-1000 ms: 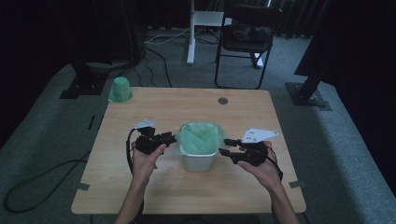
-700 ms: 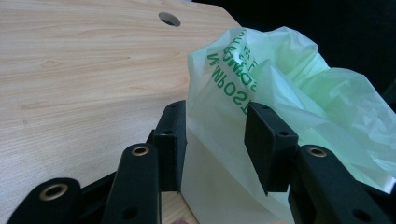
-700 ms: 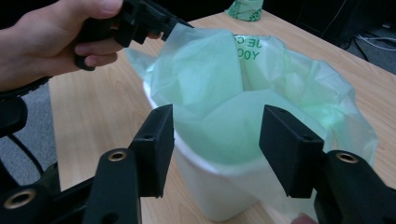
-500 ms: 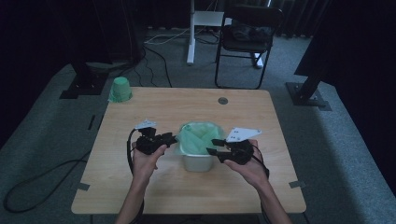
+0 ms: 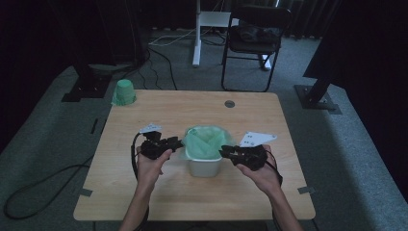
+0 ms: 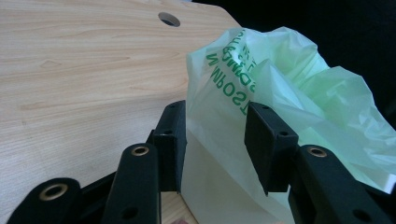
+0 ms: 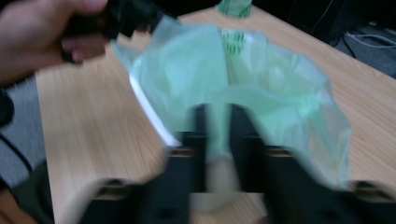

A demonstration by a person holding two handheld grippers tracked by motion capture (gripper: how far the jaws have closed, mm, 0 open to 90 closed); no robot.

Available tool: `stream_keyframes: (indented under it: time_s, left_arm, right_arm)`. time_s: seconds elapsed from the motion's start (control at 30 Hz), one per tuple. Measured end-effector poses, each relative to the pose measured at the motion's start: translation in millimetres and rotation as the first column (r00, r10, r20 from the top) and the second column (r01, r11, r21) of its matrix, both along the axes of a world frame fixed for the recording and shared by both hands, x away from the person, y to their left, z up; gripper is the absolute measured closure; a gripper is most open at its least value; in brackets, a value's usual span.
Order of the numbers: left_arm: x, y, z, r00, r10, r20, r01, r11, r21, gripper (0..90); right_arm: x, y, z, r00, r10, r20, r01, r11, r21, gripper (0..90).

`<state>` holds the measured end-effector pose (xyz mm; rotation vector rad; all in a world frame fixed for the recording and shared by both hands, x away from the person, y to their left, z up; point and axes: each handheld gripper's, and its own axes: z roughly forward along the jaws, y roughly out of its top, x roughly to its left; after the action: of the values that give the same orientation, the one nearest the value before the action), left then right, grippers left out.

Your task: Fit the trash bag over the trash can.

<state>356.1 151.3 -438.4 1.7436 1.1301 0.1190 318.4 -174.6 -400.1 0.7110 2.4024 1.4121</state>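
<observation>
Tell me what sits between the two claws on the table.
In the high view, the white bin lined with a green plastic bag stands between the left claw and the right claw.

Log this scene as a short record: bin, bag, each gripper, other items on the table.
bin: white bin, mid-table, upright
bag: green bag lining the bin, edges standing loose above the rim
left gripper: open, jaws either side of the bag's edge at the bin's corner
right gripper: blurred; jaws close together with bag film between them
other: green cup upside down at the table's far left corner
</observation>
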Motion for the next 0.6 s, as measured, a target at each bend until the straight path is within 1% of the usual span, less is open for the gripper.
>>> stream_keyframes:
  time_s: [0.03, 0.07, 0.17, 0.3, 0.43, 0.5, 0.57, 0.6]
  left_arm:
    - [-0.2, -0.1, 0.3, 1.0, -0.003, 0.001, 0.003, 1.0, 0.003, 59.6]
    - [-0.3, -0.2, 0.5, 1.0, -0.004, 0.001, 0.004, 1.0, 0.004, 59.6]
    - [-0.1, 0.2, 0.3, 1.0, -0.003, 0.0, 0.003, 1.0, 0.002, 59.6]
    - [0.3, 0.7, -0.5, 1.0, -0.001, -0.001, 0.001, 1.0, 0.003, 59.6]
    - [0.5, 0.2, -0.1, 1.0, 0.0, -0.003, 0.0, 1.0, 0.001, 59.6]
    - [0.6, -0.1, 0.1, 1.0, -0.002, -0.003, 0.002, 1.0, 0.002, 59.6]
    - [0.7, -0.1, 0.1, 1.0, -0.002, -0.003, 0.002, 1.0, 0.0, 59.6]
    - [0.8, 0.1, 0.0, 1.0, -0.001, -0.003, 0.001, 1.0, 0.002, 59.5]
  right_arm:
    - [0.3, 2.5, 0.5, 1.0, -0.005, 0.003, 0.005, 1.0, 0.006, 57.8]
    - [0.5, 5.4, 0.7, 0.9999, -0.009, 0.007, 0.009, 1.0, 0.01, 53.9]
    - [-0.2, 14.5, 0.0, 0.9998, 0.017, 0.006, -0.017, 1.0, 0.017, 46.8]
    - [-1.4, 23.5, -1.8, 0.9993, 0.036, 0.012, -0.036, 0.999, 0.0, 42.7]
    - [-0.4, 29.2, -2.7, 0.9989, 0.045, 0.011, -0.045, 0.999, -0.006, 42.5]
    - [0.0, 32.0, -2.3, 0.999, 0.042, 0.018, -0.041, 0.999, -0.021, 44.1]
    - [0.8, 34.3, -2.1, 0.9988, 0.04, 0.027, -0.039, 0.999, -0.038, 48.6]
    - [1.0, 35.3, -2.1, 0.9989, 0.037, 0.029, -0.035, 0.998, -0.044, 53.0]
